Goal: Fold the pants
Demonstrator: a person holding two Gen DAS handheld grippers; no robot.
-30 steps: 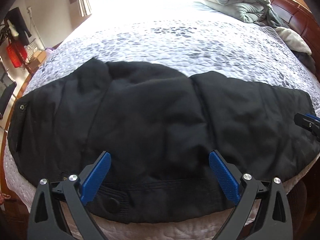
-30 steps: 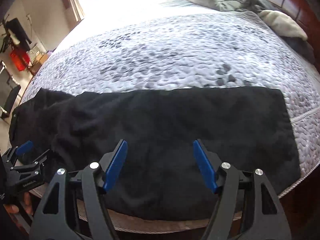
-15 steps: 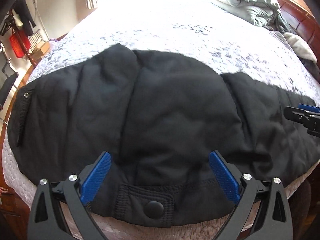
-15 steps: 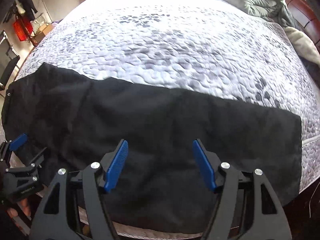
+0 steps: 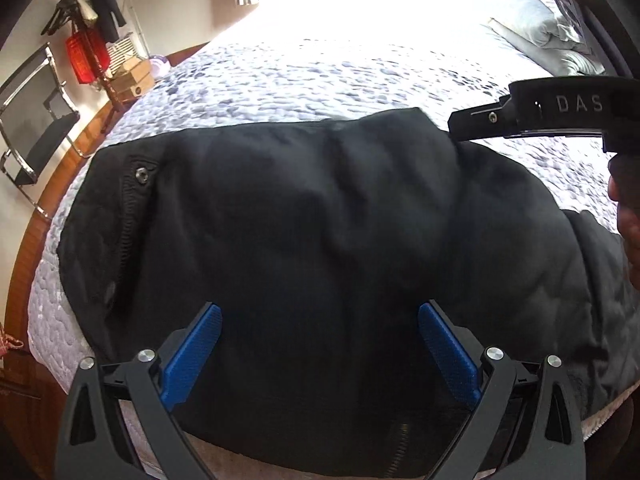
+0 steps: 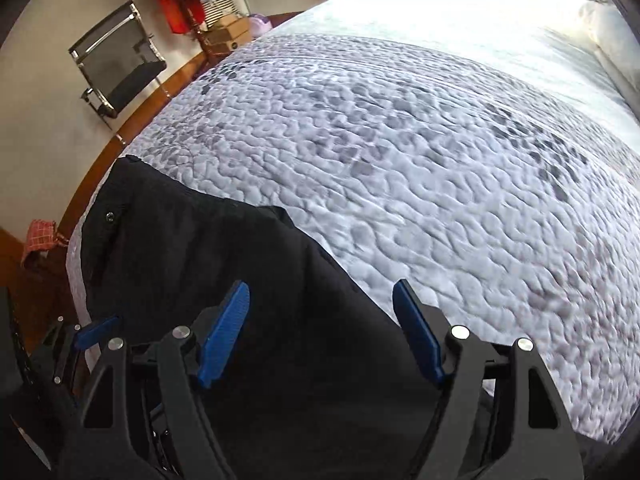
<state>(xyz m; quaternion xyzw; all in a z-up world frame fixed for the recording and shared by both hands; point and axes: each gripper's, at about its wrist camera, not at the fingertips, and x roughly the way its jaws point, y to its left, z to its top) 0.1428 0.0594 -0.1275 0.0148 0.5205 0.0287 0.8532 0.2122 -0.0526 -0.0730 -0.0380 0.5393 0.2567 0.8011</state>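
Beyond the pants, the quilt lies bare; bedding, seemingly pillows, crowds the far corner.

Both wrist views steeply above pants

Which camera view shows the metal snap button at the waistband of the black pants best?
The left wrist view: the snap button is near, large and clear on the black pants. In the right wrist view it is small, far at the left edge.
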